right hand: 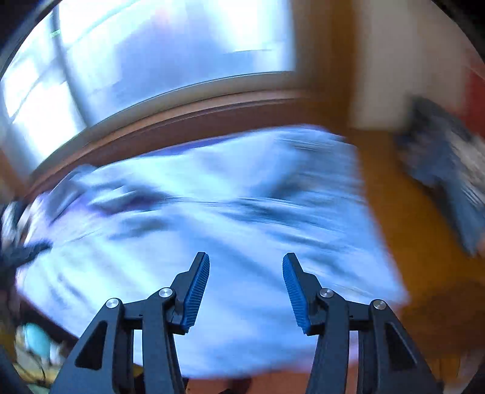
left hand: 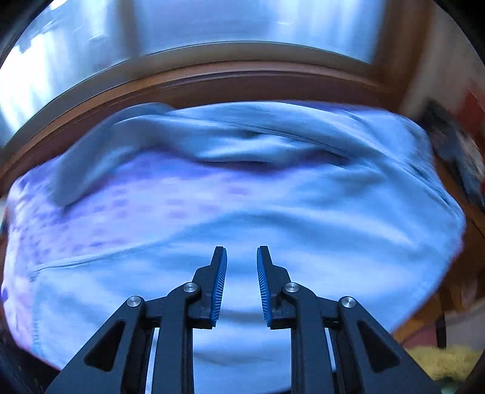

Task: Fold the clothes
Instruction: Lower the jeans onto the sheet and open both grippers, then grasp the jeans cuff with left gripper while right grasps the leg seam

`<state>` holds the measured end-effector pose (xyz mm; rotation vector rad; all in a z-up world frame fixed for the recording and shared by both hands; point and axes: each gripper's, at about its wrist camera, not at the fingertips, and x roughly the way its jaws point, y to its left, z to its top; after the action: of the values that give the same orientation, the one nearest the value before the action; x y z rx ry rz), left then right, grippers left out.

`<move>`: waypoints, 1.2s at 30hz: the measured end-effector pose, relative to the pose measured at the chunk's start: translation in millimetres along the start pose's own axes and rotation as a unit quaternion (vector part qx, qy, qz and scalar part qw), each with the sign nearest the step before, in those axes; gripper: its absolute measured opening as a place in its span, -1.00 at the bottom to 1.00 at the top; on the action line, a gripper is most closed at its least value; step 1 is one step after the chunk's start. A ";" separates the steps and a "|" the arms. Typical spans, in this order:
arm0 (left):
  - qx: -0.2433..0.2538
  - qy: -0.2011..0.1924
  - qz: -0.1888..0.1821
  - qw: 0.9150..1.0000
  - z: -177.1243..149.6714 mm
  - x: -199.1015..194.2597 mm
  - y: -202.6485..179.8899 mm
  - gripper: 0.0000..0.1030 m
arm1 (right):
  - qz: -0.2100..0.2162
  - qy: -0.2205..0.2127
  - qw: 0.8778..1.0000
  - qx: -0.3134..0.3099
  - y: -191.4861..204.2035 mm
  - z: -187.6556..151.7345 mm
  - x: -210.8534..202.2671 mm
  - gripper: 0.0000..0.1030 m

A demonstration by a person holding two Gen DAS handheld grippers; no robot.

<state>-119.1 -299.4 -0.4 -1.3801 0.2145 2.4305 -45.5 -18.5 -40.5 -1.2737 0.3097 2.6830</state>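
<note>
1. A pale blue fabric garment [left hand: 272, 194] is seen spread across a brown wooden table [left hand: 188, 81], reaching almost to the table's far edge, which runs below a bright window [left hand: 212, 27].
2. In the left wrist view, the left gripper [left hand: 241, 257] is held above the cloth with its blue ribbed pads [left hand: 221, 285] a narrow gap apart; nothing is gripped between them.
3. In the right wrist view, the right gripper [right hand: 245, 263] is shown with its jaws roughly half open, also empty, over the near part of the pale blue fabric garment [right hand: 230, 212].
4. Only the left view shows a patch of purple dotted print [left hand: 127, 206] toward the garment's left side, and a folded-over flap near the table's far left corner.
5. Only the right view shows bare tabletop [right hand: 403, 218] beyond the garment's right edge, where a dark blue and white cloth heap [right hand: 445, 169] lies near the table's right edge, apart from the garment.
6. Both views are heavily blurred, the right more so; finer seams cannot be made out.
</note>
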 end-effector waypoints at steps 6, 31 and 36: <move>-0.055 -0.003 0.047 0.997 26.0 19.8 135.3 -0.60 | 0.056 0.015 0.991 -0.124 137.7 57.2 85.3 -0.02; -0.045 -0.025 0.002 0.999 67.0 72.3 290.0 -0.60 | -0.046 0.082 0.980 -0.178 233.5 118.6 240.6 -0.72; -0.032 -0.010 -0.010 0.999 72.2 86.3 285.5 -0.60 | -0.044 0.086 0.978 -0.183 229.2 118.7 239.0 -0.73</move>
<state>-321.0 -525.8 -46.7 -1.3775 0.1187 2.4528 -335.8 -198.0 -125.9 -1.5790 -0.2311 2.6391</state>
